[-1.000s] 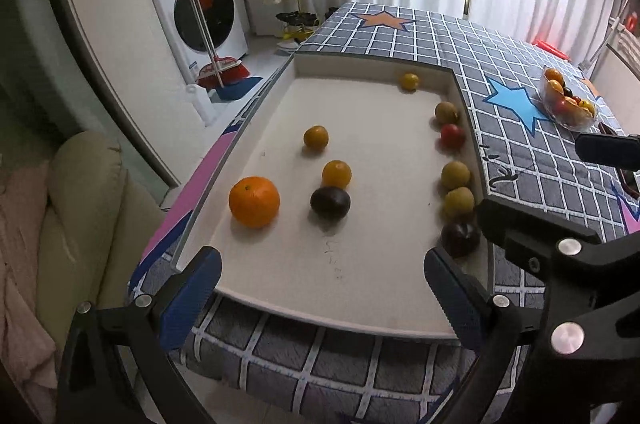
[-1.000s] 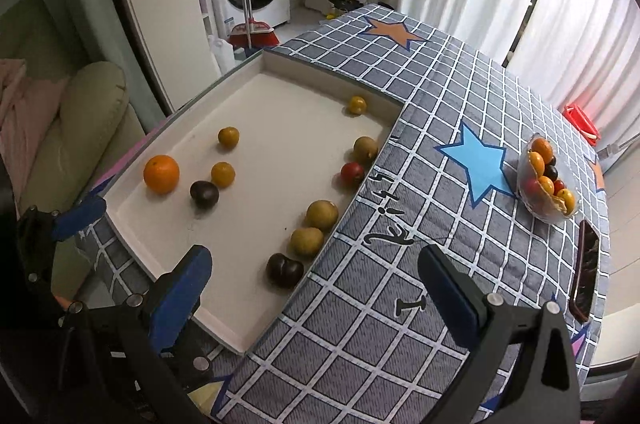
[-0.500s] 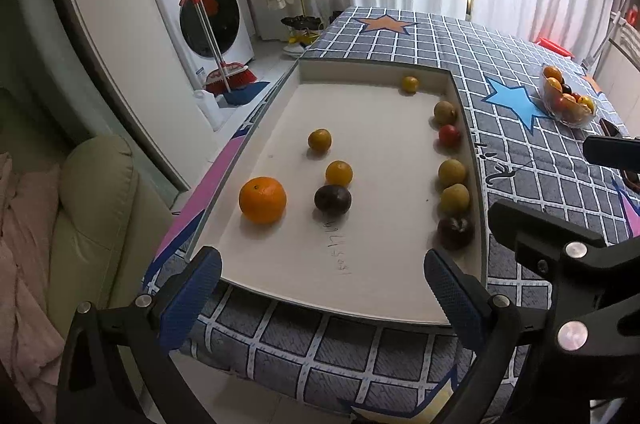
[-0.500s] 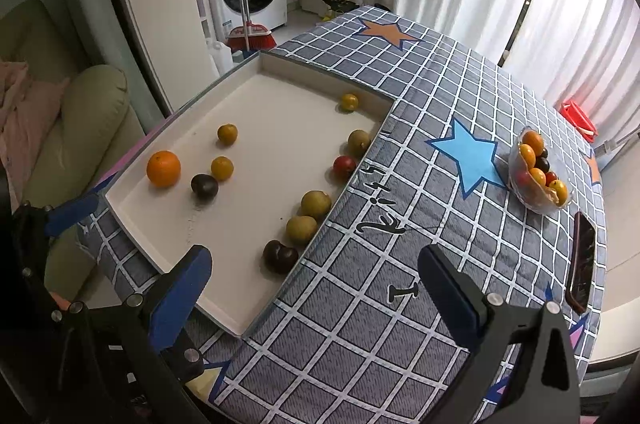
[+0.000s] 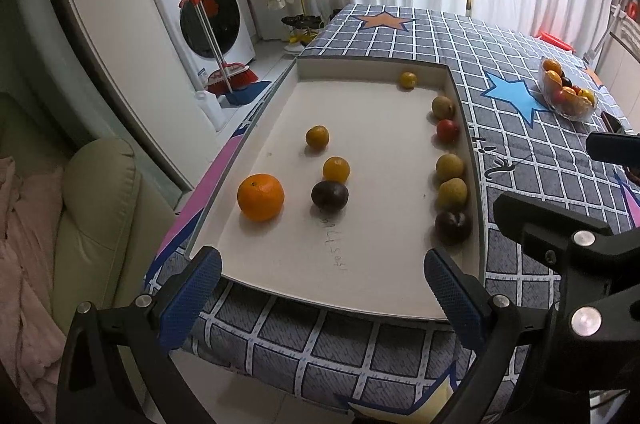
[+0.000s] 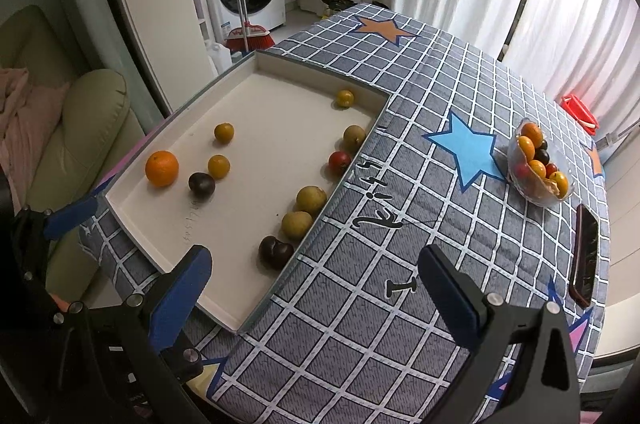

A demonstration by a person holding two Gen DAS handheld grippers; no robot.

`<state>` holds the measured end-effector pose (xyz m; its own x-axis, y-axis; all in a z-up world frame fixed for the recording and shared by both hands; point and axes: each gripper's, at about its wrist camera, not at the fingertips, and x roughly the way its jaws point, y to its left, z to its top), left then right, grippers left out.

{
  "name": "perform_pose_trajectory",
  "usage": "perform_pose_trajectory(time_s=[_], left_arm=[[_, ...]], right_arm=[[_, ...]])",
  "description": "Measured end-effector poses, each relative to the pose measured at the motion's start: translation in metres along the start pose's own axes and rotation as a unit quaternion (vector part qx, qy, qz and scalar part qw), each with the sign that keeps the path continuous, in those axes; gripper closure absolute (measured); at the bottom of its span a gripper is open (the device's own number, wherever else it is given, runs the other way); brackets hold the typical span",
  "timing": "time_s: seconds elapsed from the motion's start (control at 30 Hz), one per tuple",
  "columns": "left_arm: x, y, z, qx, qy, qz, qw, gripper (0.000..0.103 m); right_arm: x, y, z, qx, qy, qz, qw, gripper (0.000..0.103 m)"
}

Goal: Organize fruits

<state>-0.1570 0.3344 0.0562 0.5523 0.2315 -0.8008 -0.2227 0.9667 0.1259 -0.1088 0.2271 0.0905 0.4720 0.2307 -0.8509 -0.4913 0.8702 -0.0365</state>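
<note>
While both grippers hang spread and empty, left gripper (image 5: pixel 322 288), right gripper (image 6: pixel 314 286), you're pre-grasp; next, reach dark plum (image 6: pixel 275 252) at 12 o'clock, carry toward bowl (image 6: pixel 516 180).

both grippers pulled back from the tray (image 5: pixel 476 208), fruits unmoved

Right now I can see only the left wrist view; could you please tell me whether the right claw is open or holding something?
Observer: The right claw is open and empty, its fingers straddling the tray's right edge.
Operator: Thank you. Is anything lying near the fruit bowl that I should avoid?
Observer: Yes, a phone lies flat on the tablecloth close to the table edge, nearer to us than the bowl and not touching it.
</note>
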Motion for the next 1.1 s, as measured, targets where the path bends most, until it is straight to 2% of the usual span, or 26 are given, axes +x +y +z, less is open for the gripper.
perform_pose_trajectory(time_s=[1.1], left_arm=[[0.012,-0.004,0.003,0.001,0.014,0.003,0.9999,0.001]], right_arm=[[0.012,-0.003,0.004,-0.002,0.008,0.005,1.000,0.000]])
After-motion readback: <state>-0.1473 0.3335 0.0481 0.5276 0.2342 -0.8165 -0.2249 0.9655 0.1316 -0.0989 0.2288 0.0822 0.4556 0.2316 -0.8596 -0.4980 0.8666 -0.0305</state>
